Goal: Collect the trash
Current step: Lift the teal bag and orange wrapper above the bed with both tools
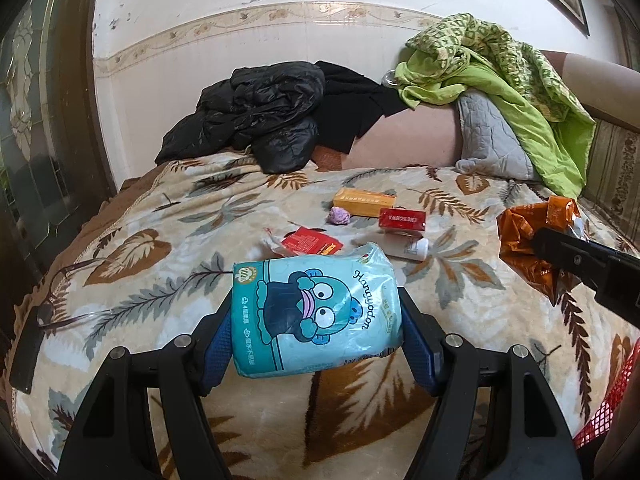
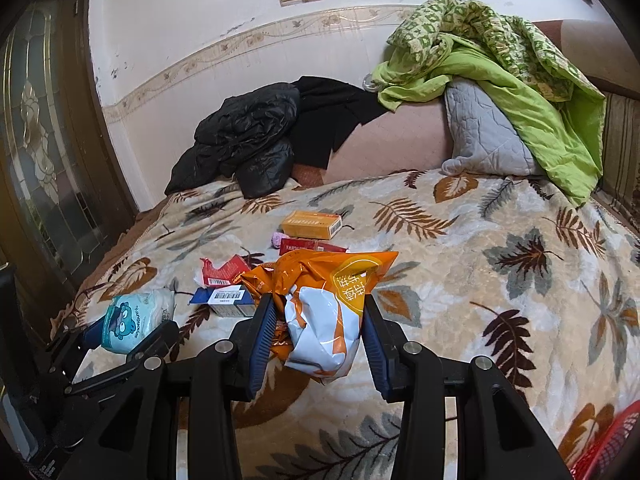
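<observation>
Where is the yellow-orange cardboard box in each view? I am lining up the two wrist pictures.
Left wrist: the yellow-orange cardboard box lies on the blanket, centre, slightly right, above the held teal pack.
Right wrist: centre, above the held orange bag.
Shared landmark: the black puffer jacket behind it.

Leaf-print bed bearing yellow box, black jacket, grey pillow.

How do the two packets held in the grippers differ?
The teal tissue pack in the left gripper is smooth, plump and cartoon-printed; the orange snack bag in the right gripper is crumpled and torn open. The pack fills wider-set jaws; the bag sits in narrower ones. Both are clamped above the leaf-print blanket.
</observation>
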